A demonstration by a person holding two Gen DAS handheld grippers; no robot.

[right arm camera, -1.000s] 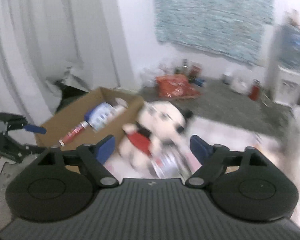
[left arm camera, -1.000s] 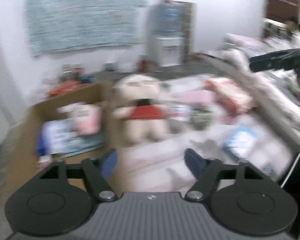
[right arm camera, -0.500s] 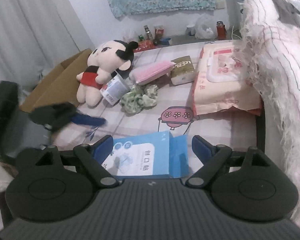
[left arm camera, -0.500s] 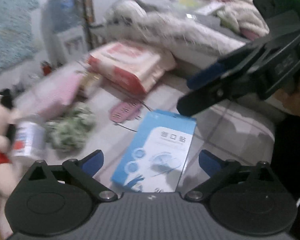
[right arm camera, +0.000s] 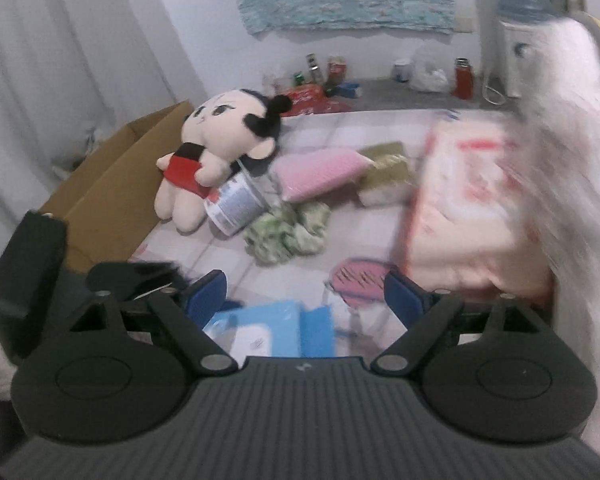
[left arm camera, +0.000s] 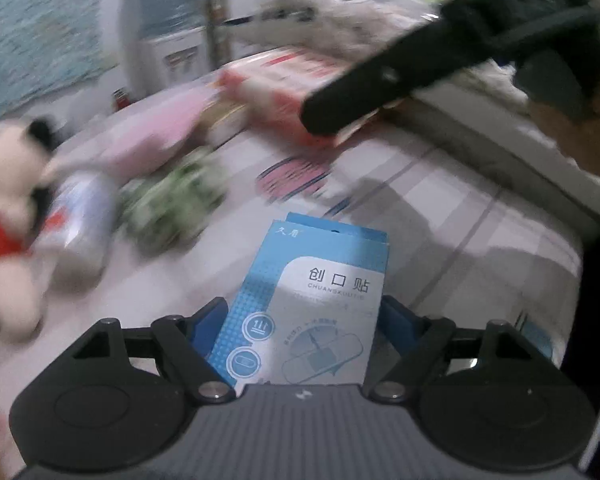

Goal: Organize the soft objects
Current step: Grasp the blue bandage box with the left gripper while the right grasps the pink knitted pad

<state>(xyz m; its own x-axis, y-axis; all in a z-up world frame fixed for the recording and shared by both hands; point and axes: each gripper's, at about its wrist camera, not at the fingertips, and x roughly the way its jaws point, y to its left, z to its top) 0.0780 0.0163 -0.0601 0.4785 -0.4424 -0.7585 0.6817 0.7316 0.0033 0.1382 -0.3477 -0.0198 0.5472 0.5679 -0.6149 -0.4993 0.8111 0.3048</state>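
Now the left gripper [left arm camera: 302, 316] is closing its jaws around the blue box [left arm camera: 312, 304] on the bed [left arm camera: 460, 216], while the right gripper [right arm camera: 306, 294] hangs spread wide, holding nothing.

The left wrist view looks steeply down, very near the blue box [left arm camera: 316, 300], which fills its 6 o'clock. The right wrist view looks from higher and further back across the bed toward the wall. Both share the box [right arm camera: 268, 328], with the doll [right arm camera: 216, 156] at 10 o'clock.
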